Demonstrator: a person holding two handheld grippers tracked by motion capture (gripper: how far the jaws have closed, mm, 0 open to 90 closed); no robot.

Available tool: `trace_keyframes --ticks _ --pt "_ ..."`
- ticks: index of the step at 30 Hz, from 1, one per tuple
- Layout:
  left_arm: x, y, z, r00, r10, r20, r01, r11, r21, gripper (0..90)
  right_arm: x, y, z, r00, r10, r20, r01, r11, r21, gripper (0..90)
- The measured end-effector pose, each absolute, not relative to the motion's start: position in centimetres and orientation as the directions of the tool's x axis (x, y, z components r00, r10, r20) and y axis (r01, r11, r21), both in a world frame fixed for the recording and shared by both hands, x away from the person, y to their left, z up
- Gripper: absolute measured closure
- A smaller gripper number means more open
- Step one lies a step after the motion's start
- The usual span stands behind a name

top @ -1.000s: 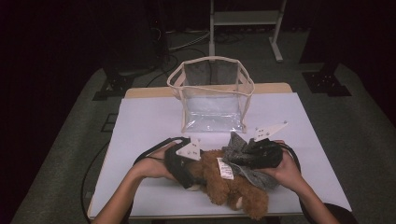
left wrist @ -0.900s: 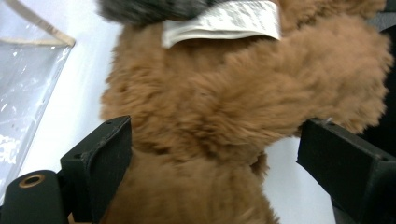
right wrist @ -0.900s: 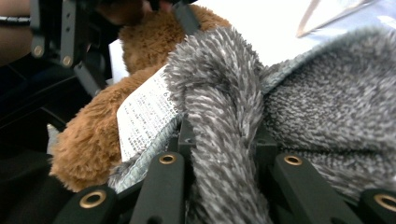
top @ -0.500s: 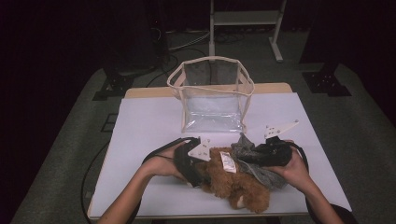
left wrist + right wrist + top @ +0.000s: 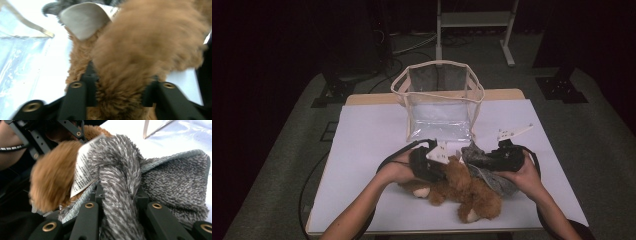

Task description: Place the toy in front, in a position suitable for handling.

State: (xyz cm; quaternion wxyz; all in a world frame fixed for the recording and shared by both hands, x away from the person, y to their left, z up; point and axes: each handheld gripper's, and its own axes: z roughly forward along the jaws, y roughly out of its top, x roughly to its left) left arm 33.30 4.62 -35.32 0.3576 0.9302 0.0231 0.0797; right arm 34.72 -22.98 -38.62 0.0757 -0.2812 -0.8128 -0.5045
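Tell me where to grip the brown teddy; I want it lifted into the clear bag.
Grip the teddy by a limb or body fold, coming from its left, as the left gripper does. The plush bunches between the jaws, and the grey cloth covers its right side.

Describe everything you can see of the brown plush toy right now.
The brown plush toy is a shaggy, tan-brown stuffed animal lying on the white table near its front edge, with pale paw pads and a white printed label. The left tongs close around a thick tuft of its fur. A grey fuzzy cloth, gripped by the right tongs, lies against its right side. A clear bag stands apart behind it.
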Motion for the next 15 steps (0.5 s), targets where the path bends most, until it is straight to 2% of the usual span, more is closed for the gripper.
trace_keyframes --ticks 6,15 --pt "34.4 4.4 -34.4 0.977 0.158 0.146 0.005 -0.694 0.720 69.7 36.5 -23.0 -37.1 -0.838 0.373 0.399 0.526 0.353 0.774 71.9" --pt "36.7 4.0 -32.0 0.948 0.244 0.205 -0.004 -0.633 0.774 69.0 39.3 -23.7 -33.0 -0.853 0.399 0.337 0.487 0.375 0.789 71.9"
